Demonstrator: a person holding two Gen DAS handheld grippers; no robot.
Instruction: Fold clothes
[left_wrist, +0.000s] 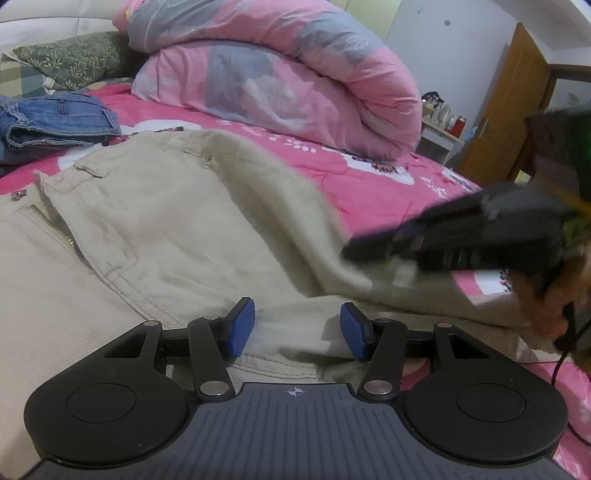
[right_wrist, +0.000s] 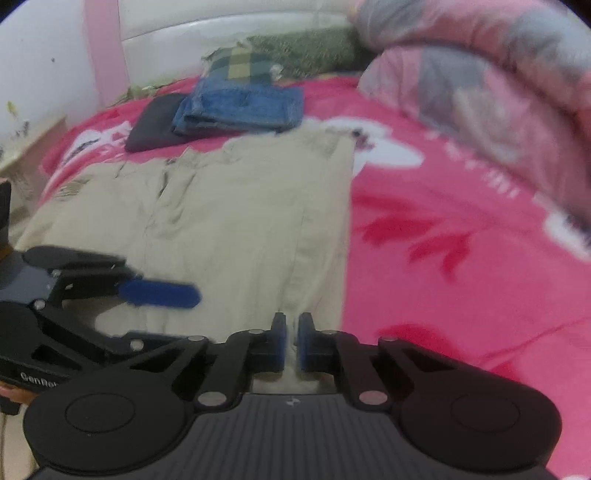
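Trousers: beige trousers (right_wrist: 255, 206) lie flat on the pink bed (right_wrist: 443, 240), waistband and zip fly at the far end, legs running toward the cameras, so the long axis goes near to far.
Fold state: the legs look already laid one over the other, right edge straight; my guess is the next fold brings the near end up to the waist.
Right tongs (right_wrist: 292, 341): pressed together on a pinch of the cloth's near edge, probably to lift that end.
Left tongs (left_wrist: 297, 328): blue pads apart, a ridge of beige fabric lying between them without being squeezed; likely placed to take the other corner so the hem rises evenly.
Folded pile: blue jeans (right_wrist: 240, 107) on a dark garment (right_wrist: 151, 125), far left, clear of the work.
Quilt: rolled pink quilt (left_wrist: 280, 74) at far right.
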